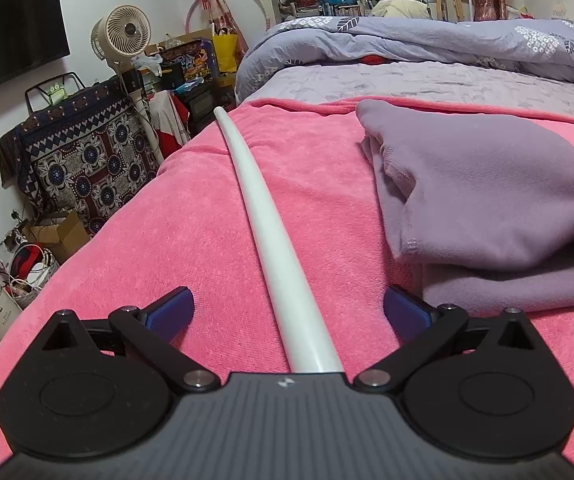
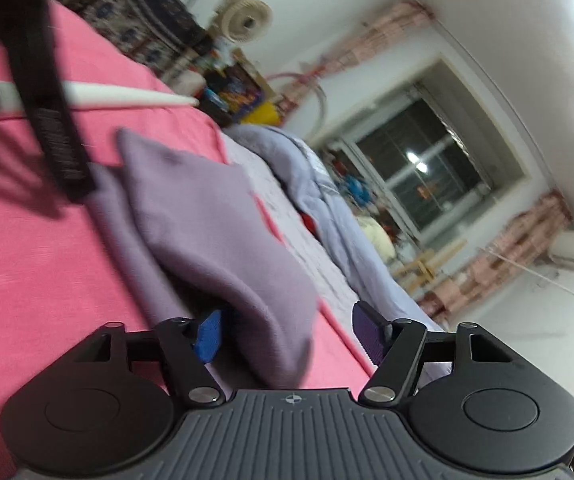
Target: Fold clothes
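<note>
Pink blanket point(image 1: 175, 240) seen on bed; folded purple garment point(image 1: 487, 200) laid beside white pole point(image 1: 259, 208). Left tool point(image 1: 289, 308) spread wide, empty; right tool point(image 2: 287, 336) part-open around garment edge.

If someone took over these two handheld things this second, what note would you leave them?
Left tool: wide open, holding nothing, with a white rod lying on the pink blanket between its fingers.
Right tool: open, a fold of the purple garment between its fingers, not visibly pinched.
The garment lies folded in layers on the blanket, right of the rod.
Done: most of the folding, it seems.
Left: probably tidy the near edge or finish the last fold.
</note>
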Tool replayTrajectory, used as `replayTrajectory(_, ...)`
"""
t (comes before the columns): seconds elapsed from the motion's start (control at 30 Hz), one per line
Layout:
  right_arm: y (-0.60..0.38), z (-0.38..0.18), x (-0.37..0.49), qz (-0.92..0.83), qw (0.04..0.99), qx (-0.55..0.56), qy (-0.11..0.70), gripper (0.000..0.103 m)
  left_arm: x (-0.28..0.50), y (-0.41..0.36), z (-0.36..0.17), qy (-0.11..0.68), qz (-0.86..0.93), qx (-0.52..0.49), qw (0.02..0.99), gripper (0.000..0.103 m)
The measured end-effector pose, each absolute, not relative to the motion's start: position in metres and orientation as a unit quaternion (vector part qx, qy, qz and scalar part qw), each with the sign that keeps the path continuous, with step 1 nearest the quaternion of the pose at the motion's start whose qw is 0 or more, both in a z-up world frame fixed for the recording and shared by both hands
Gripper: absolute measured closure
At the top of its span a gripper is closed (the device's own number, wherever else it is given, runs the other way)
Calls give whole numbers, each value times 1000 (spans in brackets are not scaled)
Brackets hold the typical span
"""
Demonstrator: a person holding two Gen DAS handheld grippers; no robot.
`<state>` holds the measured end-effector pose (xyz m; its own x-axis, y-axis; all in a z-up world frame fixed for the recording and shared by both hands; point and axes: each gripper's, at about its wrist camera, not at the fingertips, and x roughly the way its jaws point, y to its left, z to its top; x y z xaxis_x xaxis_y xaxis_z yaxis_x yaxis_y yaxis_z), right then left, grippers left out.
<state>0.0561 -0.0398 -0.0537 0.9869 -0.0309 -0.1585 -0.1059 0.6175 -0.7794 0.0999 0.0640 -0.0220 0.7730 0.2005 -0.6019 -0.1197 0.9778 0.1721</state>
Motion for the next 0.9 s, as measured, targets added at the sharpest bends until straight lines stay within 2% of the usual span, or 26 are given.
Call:
replayTrajectory(0.23,-85,-44,49,-52,914,-392,86,26,99,65,-22,324,82,60,941,0)
replayTrajectory(0.33,-93,-56,51,-37,910,-398,106,28,99,65,-22,322,82,60,941,0)
replayTrajectory(0.43,-86,-62,47,-40,903,-421,80,29,96,67,-17,322,76,55,942,0)
replayTrajectory(0.5,-87,-61,50,-34,907,-411,87,29,91,69,-4,322,69,42,943,6)
replayTrajectory(0.6,-92,-58,52,-26,918,-381,107,29,79,61,23,287,25,35,957,5)
replayTrajectory(0.7,-93,-55,52,-20,922,-368,114,29,88,28,31,274,-4,96,957,4)
replayTrajectory(0.83,-95,-52,49,-17,926,-358,120,29,119,-9,-3,301,43,213,928,2)
replayTrajectory(0.9,-99,-49,46,-8,930,-346,126,29,120,-3,-8,301,45,208,929,0)
